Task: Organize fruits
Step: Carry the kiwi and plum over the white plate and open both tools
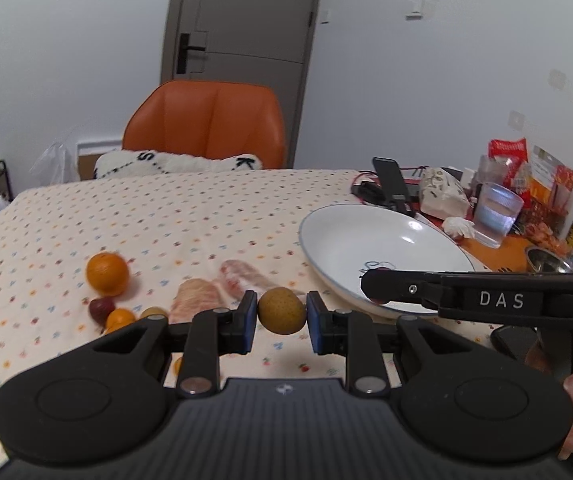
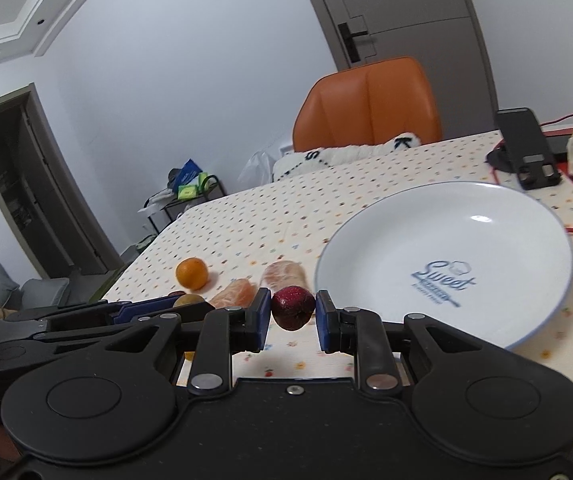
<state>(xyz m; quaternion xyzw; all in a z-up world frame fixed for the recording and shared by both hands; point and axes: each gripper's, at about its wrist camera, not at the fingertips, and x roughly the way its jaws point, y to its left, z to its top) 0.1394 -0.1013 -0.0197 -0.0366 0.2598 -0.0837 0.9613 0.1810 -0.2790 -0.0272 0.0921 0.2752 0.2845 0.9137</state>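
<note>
An orange chair (image 1: pixel 206 124) was drawn up at the far edge of the table, with a white cushion (image 1: pixel 174 163) lettered in black on its seat. Behind it a grey door (image 1: pixel 242 20) was shut. A black phone (image 2: pixel 526 148) was propped upright on a stand beside a crumpled paper bag (image 1: pixel 442 192). A ribbed glass (image 1: pixel 496 214), seemingly holding water, was seen before some snack packets (image 1: pixel 542 176).

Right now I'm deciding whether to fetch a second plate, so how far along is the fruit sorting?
Barely started: the white plate holds no fruit yet. In hand, the left gripper is shut on a round brown fruit, and the right gripper is shut on a dark red fruit, both near the plate. Left on the tablecloth: an orange, peeled segments and several small fruits.
</note>
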